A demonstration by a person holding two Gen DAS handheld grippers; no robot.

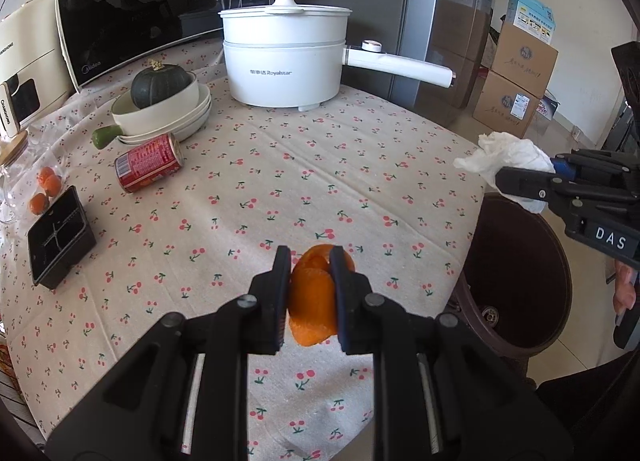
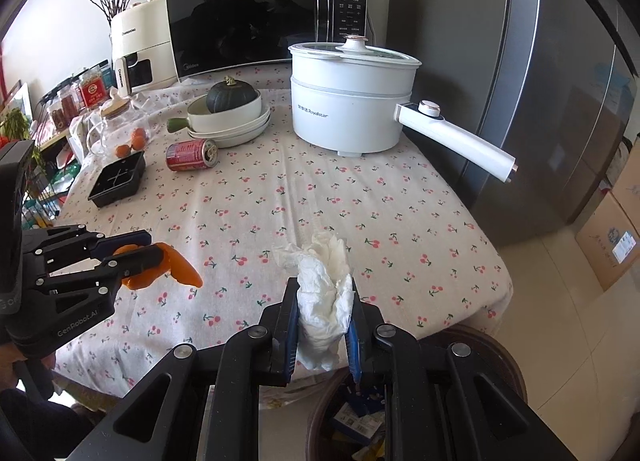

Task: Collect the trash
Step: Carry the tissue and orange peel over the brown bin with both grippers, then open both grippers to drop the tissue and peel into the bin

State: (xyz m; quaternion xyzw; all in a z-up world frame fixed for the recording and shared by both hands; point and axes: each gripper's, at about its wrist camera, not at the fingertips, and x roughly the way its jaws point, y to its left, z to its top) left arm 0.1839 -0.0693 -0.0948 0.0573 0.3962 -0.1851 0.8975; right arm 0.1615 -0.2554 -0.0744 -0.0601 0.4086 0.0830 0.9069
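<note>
My left gripper is shut on an orange peel and holds it above the cherry-print tablecloth; it shows in the right wrist view with the peel at the left. My right gripper is shut on a crumpled white tissue, held over the near table edge beside the brown trash bin. The tissue and bin show at the right of the left wrist view. A red can lies on its side at the far left.
A white electric pot with a long handle stands at the back. Stacked bowls hold a dark squash. A black tray, small oranges, a microwave and cardboard boxes are around.
</note>
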